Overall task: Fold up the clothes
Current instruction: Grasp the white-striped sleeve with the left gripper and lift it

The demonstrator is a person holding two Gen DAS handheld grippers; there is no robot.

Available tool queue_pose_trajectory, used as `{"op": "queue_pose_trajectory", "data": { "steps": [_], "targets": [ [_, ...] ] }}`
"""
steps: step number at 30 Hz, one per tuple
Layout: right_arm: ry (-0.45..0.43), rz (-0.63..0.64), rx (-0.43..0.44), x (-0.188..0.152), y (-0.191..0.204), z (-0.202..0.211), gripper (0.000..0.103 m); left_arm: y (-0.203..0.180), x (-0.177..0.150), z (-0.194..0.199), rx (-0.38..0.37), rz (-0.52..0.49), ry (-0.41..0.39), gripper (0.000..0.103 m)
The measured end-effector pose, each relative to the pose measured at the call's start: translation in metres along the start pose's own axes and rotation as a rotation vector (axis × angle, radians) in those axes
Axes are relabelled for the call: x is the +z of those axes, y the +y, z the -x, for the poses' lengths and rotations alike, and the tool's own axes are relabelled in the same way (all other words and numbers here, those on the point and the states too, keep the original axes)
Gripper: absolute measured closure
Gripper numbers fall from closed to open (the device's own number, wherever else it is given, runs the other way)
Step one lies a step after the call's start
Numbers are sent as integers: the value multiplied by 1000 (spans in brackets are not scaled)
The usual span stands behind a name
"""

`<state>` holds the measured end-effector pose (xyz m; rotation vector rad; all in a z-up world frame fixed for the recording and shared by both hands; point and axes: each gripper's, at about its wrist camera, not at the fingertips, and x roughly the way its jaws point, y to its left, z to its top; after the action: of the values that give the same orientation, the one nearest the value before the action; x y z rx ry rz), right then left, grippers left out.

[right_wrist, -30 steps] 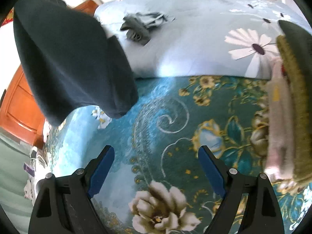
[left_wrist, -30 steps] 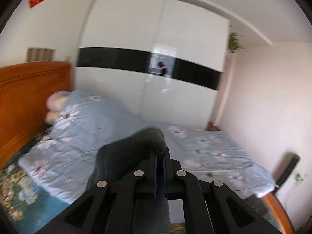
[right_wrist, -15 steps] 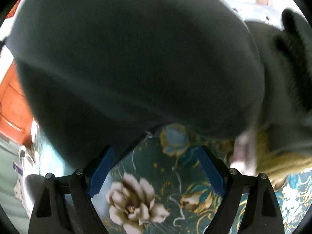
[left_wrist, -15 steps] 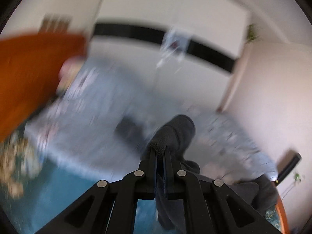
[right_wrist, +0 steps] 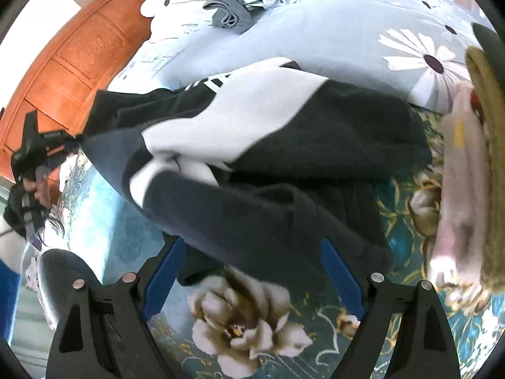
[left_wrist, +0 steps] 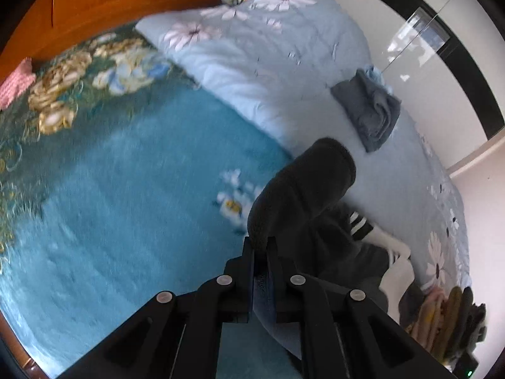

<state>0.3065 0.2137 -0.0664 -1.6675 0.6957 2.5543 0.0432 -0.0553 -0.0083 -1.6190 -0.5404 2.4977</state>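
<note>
We had the left claw point(left_wrist: 259, 246) pinched tight on a dark cuff or edge of the black-and-white garment point(right_wrist: 268, 145), while the right claw point(right_wrist: 252, 271) hung with its fingers spread wide and empty just above the near hem. The garment lay in a loose heap on the teal flowered bedspread point(left_wrist: 126, 189), its far side resting against the pale blue daisy quilt point(left_wrist: 268, 63), so we judged the step in hand to be laying it out rather than folding. Next, we reckoned, the right claw should take a second edge so both could pull the cloth flat. A stack of folded clothes point(right_wrist: 473, 173) sat just beside it, a grey bundle point(left_wrist: 369, 110) lay on the quilt, and an orange wooden headboard point(right_wrist: 72, 69) backed the bed.
</note>
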Motion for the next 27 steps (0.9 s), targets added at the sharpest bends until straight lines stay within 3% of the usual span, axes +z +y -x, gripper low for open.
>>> {"op": "queue_pose_trajectory", "data": {
  "steps": [4,8,11,16,22,27],
  "targets": [
    [14,30,4,2,5,-10,15,1,-25,-1,2,89,40,91],
    [0,37,-14,6,7,-9,15,-7,-46,7,3,169,36,74],
    [-21,41,-41,9,4,-3,15,-52,-61,17,9,16,0,64],
    [-72,19,-98,17,-12,17,15,-177,-102,-2,-25,-464,35,45],
    [-80,-29,-128,6,-33,30,15,-253,-162,-54,38,-851,169,43],
    [-50,-81,-116,-6,-43,23,15,-254,-185,-73,140,-988,169,43]
  ]
}}
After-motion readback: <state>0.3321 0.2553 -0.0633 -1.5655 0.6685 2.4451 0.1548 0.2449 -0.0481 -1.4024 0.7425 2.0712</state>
